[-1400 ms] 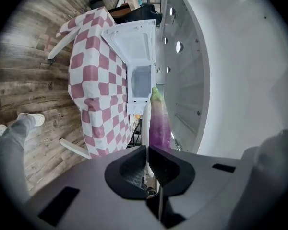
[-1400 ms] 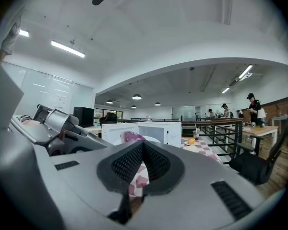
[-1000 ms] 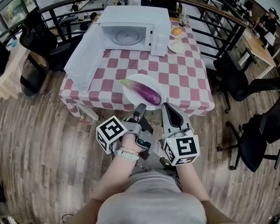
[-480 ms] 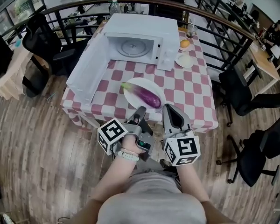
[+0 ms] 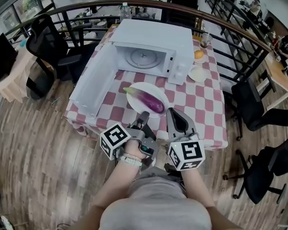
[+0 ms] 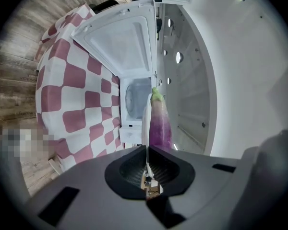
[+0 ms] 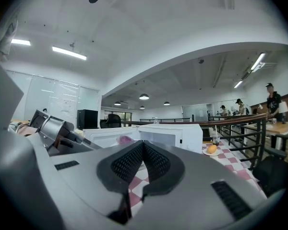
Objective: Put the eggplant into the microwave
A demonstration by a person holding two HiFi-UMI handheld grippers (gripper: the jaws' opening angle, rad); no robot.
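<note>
Eggplant [image 5: 150, 101]: glossy purple, green stem end.
Microwave [image 5: 156, 42]: white.
Plate [image 5: 151, 86]: white.
Tablecloth [image 5: 201, 104]: red-and-white checks.
Floor [image 5: 33, 147]: grey-brown wood grain.
Chairs [image 5: 41, 42], nine o'clock: black.

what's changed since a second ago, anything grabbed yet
The left gripper and right gripper have moved closer to the table, both shut and empty. Nothing was grabbed or released. The eggplant still lies on its plate, and the microwave stays open.

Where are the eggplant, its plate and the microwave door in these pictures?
eggplant [image 5: 150, 101], head view, middle of its purple body.
white plate [image 5: 156, 89], head view, bare part behind the eggplant.
microwave door [image 5: 95, 80], head view, inner face of the open door.
</note>
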